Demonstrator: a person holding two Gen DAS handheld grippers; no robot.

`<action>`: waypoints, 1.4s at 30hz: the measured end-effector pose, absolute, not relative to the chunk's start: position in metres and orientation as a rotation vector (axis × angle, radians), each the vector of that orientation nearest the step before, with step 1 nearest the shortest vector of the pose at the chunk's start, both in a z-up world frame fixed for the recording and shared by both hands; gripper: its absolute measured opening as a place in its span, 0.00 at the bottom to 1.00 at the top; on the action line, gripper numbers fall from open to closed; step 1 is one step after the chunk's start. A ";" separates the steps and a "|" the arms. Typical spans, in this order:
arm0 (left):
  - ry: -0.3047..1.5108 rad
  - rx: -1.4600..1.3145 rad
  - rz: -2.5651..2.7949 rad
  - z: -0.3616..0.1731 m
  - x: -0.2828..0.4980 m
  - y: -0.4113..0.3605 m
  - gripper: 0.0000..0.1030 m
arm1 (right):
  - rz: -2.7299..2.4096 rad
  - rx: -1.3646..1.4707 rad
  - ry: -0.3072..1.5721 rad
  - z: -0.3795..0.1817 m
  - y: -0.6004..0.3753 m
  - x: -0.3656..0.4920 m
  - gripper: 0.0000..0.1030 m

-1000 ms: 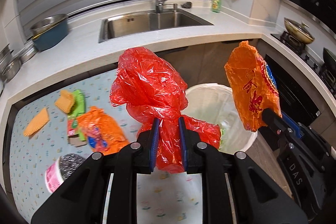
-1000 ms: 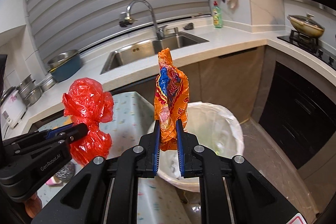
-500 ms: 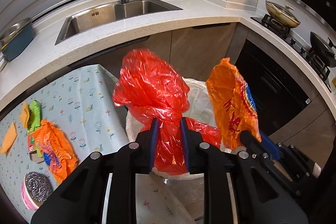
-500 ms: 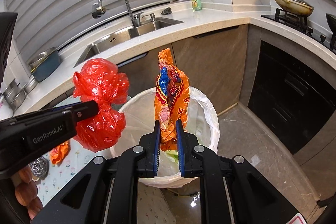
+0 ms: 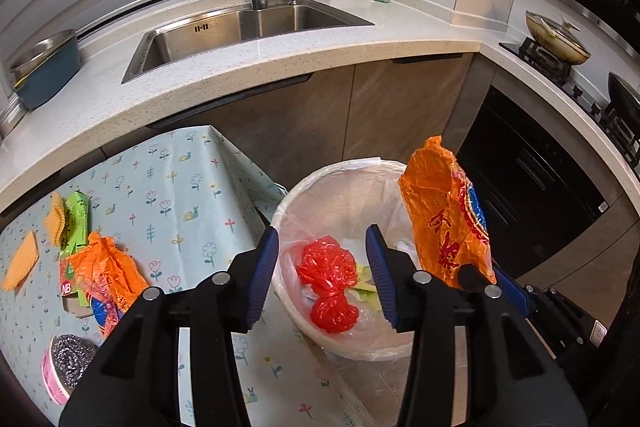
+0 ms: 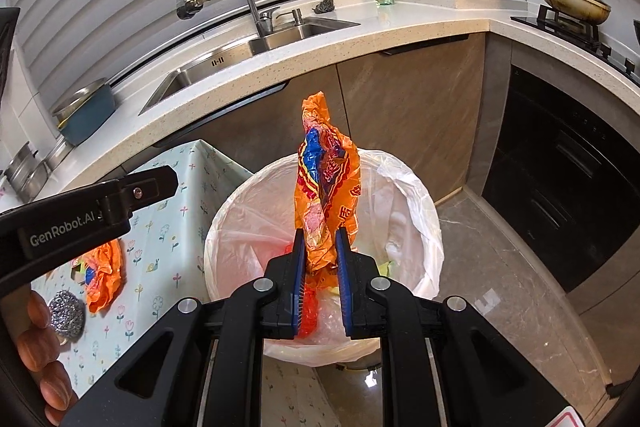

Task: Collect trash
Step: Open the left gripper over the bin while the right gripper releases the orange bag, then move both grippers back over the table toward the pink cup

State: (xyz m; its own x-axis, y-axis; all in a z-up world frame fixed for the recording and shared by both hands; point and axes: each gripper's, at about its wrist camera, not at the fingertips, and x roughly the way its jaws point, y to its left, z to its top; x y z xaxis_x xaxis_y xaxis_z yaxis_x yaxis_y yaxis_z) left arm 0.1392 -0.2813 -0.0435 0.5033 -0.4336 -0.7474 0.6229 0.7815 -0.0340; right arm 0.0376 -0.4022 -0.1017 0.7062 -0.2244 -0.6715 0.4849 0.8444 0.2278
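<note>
Left hand-held gripper spread wide, nothing between its jaws, above the bin. Red plastic bag lies inside the bin, just past the fingers. Right hand-held gripper pinching an orange snack wrapper upright over the bin rim. Left of the left hand-held gripper, on the desk: another orange wrapper, steel scourer, green box.

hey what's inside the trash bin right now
Inside the lined trash bin lies a crumpled red plastic bag on some yellow-green scraps and pale litter. Whatever sits beneath the bag or deeper down is covered.
</note>
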 end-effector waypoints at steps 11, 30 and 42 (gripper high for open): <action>0.775 0.254 -0.584 -0.037 0.138 -0.260 0.65 | -0.399 0.389 0.658 -0.094 -0.386 0.044 0.38; 0.760 0.168 -0.483 -0.015 0.143 -0.168 0.65 | -0.319 0.304 0.604 -0.047 -0.313 0.047 0.53; 0.757 0.106 -0.390 -0.009 0.151 -0.084 0.65 | -0.252 0.251 0.593 -0.031 -0.253 0.056 0.59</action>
